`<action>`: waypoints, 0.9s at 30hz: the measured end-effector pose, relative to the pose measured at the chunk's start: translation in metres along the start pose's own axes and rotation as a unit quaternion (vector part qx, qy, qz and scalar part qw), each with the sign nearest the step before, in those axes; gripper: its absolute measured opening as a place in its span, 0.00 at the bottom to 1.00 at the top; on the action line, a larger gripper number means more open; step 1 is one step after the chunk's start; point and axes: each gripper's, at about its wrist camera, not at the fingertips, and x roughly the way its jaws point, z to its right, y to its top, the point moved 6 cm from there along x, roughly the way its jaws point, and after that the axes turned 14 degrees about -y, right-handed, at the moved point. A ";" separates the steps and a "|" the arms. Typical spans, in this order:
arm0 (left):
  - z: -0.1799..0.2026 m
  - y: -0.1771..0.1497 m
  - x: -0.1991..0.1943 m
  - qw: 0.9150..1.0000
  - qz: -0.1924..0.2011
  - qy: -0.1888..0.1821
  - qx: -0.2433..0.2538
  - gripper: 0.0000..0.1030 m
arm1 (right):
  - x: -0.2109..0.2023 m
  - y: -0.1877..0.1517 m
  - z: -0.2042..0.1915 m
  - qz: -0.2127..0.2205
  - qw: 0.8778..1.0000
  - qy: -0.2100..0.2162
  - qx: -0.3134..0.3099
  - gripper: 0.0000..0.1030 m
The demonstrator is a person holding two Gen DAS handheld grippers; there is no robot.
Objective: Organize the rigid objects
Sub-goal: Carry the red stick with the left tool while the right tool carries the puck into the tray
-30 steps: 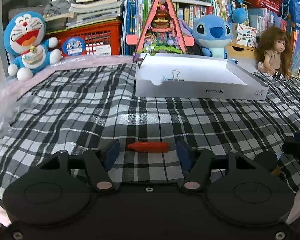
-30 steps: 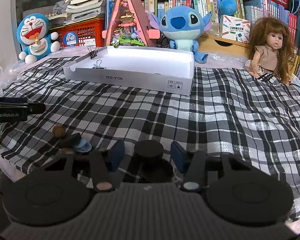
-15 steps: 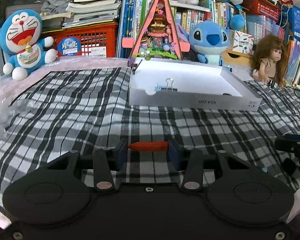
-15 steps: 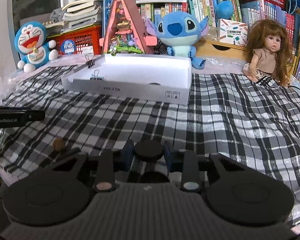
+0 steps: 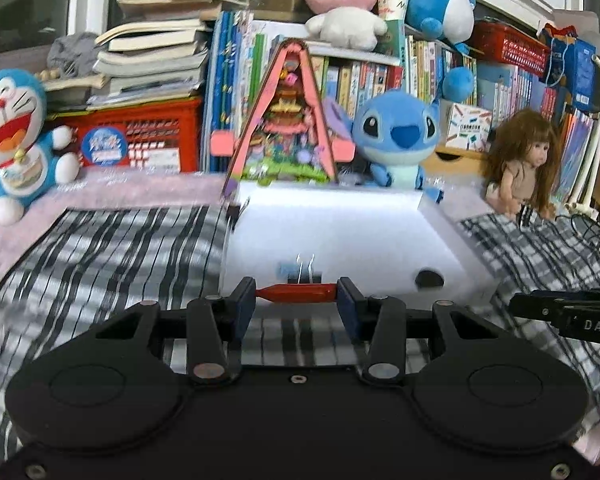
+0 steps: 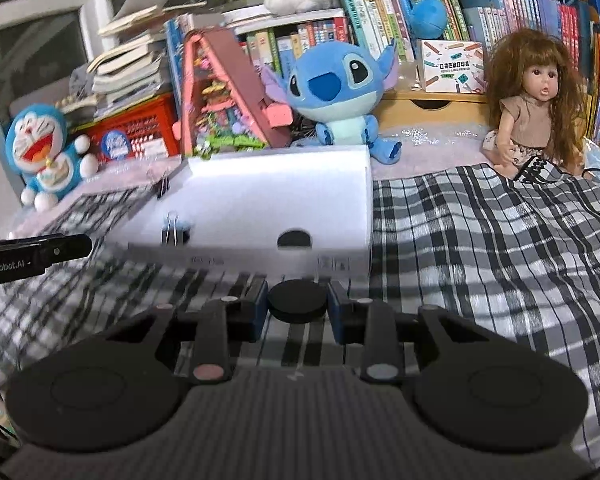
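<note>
Fingers of my left gripper [image 5: 297, 294] clench red stick [image 5: 297, 293] crosswise; right gripper [image 6: 297, 307] clenches black disc [image 6: 297, 303]; white box [image 6: 260, 204] straight ahead.

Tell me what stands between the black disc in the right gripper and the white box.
Only the near wall of the white box lies ahead of the black disc, held in the right gripper. Inside, a binder clip sits left; a dark round piece sits straight ahead.
</note>
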 end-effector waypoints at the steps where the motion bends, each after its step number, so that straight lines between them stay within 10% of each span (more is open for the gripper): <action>1: 0.001 0.007 0.004 1.000 -0.001 -0.002 0.001 0.40 | 0.003 0.005 0.001 -0.003 1.000 0.002 0.005 0.36; 27: -0.030 0.050 0.146 0.995 -0.078 0.010 -0.055 0.40 | 0.114 0.073 -0.022 -0.087 0.996 -0.021 0.028 0.36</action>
